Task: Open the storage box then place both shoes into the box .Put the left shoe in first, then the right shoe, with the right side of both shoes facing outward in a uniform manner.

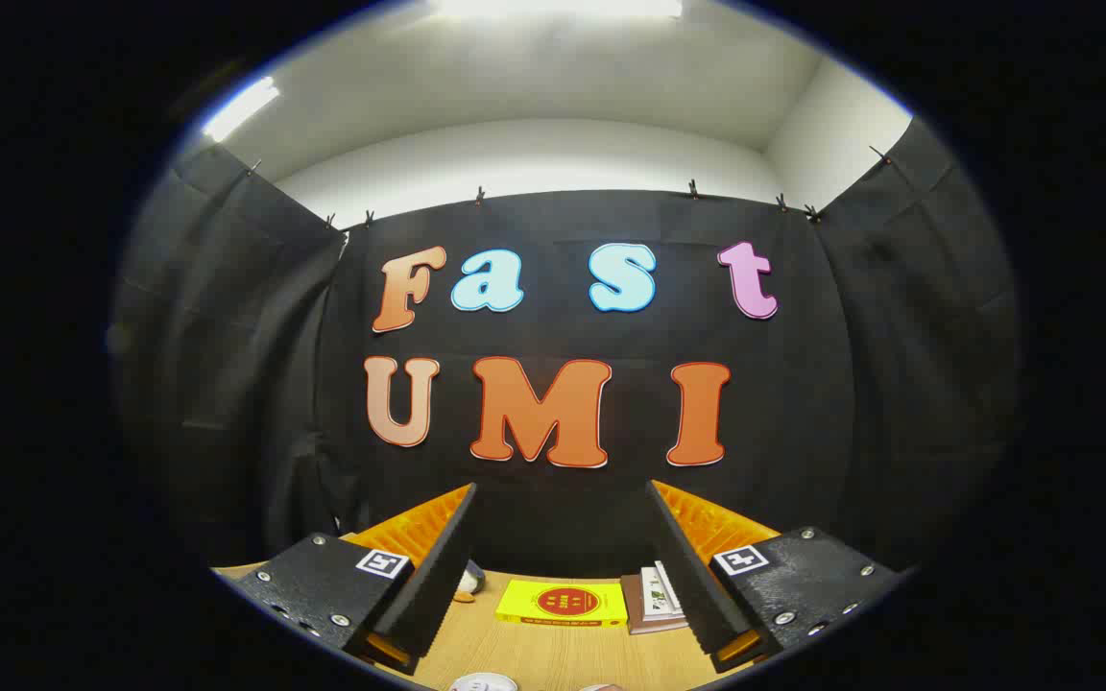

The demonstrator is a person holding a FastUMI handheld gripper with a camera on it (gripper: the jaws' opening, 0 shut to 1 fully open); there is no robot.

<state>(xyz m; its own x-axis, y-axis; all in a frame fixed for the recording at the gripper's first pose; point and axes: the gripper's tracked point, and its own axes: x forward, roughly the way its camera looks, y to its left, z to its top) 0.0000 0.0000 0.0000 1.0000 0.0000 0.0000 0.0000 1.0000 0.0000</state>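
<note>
From the gripper view, we hold our gripper level above a pale wooden table, its fingers spread wide on nothing, likely poised before any reach. Beyond them a flat yellow box lies beside a small stack of books; we cannot make out the storage box or shoes here.

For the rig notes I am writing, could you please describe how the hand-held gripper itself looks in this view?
The gripper has two long wedge-shaped fingers, spread apart with nothing between them. Each is fixed to a black, rough-textured block held by silver screws, and each block bears a small square black-and-white marker tag. Behind both fingers sit ribbed orange panels. No cables or sleeves can be made out.
</note>
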